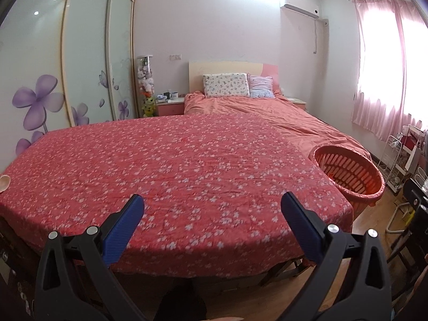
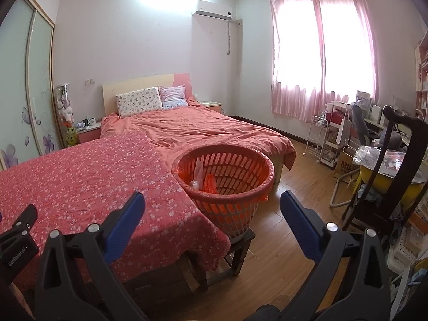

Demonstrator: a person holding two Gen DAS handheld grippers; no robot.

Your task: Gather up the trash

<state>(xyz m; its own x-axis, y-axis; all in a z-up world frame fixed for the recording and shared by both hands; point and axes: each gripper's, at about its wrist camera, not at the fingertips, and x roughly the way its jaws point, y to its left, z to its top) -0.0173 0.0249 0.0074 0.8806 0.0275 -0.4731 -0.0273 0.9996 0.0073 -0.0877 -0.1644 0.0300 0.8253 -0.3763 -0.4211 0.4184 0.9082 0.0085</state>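
Observation:
A red slatted plastic basket [image 2: 235,184] stands on a small dark wooden stool [image 2: 235,248] at the right edge of a table under a red flowered cloth [image 1: 171,165]. It also shows in the left wrist view [image 1: 350,174]. Inside it lie a clear plastic bottle [image 2: 196,179] and a crumpled orange wrapper [image 2: 210,184]. My left gripper [image 1: 212,203] is open and empty above the cloth's near edge. My right gripper [image 2: 212,203] is open and empty, just short of the basket. A small pale round object [image 1: 4,182] lies at the cloth's far left edge.
A bed [image 2: 203,131] with an orange cover stands behind the table. A dark wooden chair [image 2: 396,171], a yellow tub, a white wire rack [image 2: 318,133] and clutter fill the right side. Wooden floor [image 2: 281,243] lies between. Wardrobe doors [image 1: 88,61] stand left.

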